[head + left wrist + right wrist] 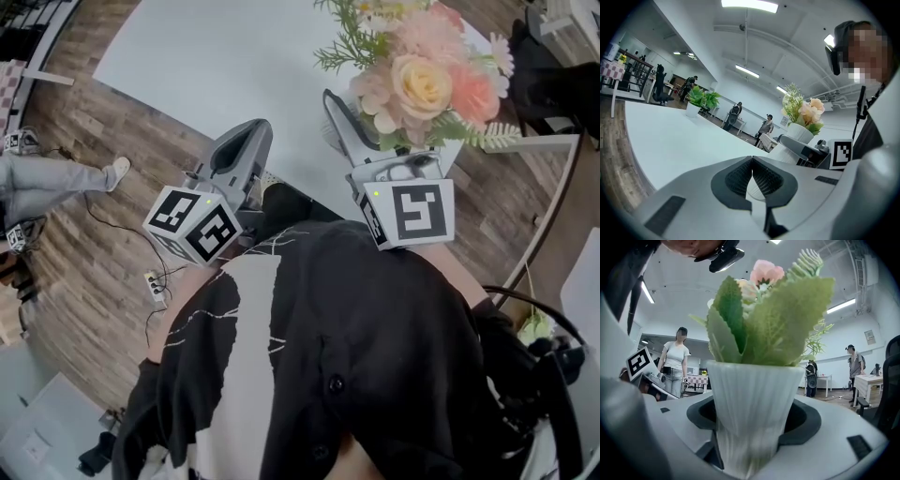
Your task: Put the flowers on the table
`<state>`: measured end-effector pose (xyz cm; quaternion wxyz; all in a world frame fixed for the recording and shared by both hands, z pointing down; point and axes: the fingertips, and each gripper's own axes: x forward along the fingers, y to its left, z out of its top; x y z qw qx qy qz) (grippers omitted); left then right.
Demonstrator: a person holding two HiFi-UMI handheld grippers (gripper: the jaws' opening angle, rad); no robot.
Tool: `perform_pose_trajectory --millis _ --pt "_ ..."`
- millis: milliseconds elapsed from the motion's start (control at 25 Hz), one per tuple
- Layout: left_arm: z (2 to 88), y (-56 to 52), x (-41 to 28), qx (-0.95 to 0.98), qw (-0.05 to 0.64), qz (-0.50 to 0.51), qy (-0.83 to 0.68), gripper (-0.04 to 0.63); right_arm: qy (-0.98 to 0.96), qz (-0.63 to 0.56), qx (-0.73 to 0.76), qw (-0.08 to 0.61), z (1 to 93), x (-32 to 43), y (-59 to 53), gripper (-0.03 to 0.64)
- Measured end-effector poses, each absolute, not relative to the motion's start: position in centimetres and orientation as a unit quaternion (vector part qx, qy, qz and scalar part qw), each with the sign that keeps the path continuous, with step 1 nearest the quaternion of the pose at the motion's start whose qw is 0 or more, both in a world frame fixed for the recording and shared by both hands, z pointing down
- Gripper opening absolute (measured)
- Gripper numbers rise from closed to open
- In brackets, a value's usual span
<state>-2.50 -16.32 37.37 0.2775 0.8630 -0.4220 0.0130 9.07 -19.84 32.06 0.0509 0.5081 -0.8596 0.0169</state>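
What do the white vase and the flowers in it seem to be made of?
The vase: probably matte white ceramic or plastic; it shows fine vertical ribs and no gloss. The flowers: likely artificial, fabric or plastic; the leaves look thick, stiff and uniformly pale green.

White table [216,66] on wood floor [75,187]. Top runs ahead of left gripper [752,159], whose tips sit at near edge. At far end: pot plant [699,101], ahead-left of left gripper, well apart.
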Motion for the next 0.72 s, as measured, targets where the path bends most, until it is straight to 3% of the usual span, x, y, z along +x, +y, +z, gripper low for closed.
perform_pose_trajectory --millis 720 --pt "37.48 -16.23 -2.58 0.863 0.278 0.01 -0.421 0.014 -0.859 -0.01 0.511 0.036 31.22 8.5 -20.44 0.348"
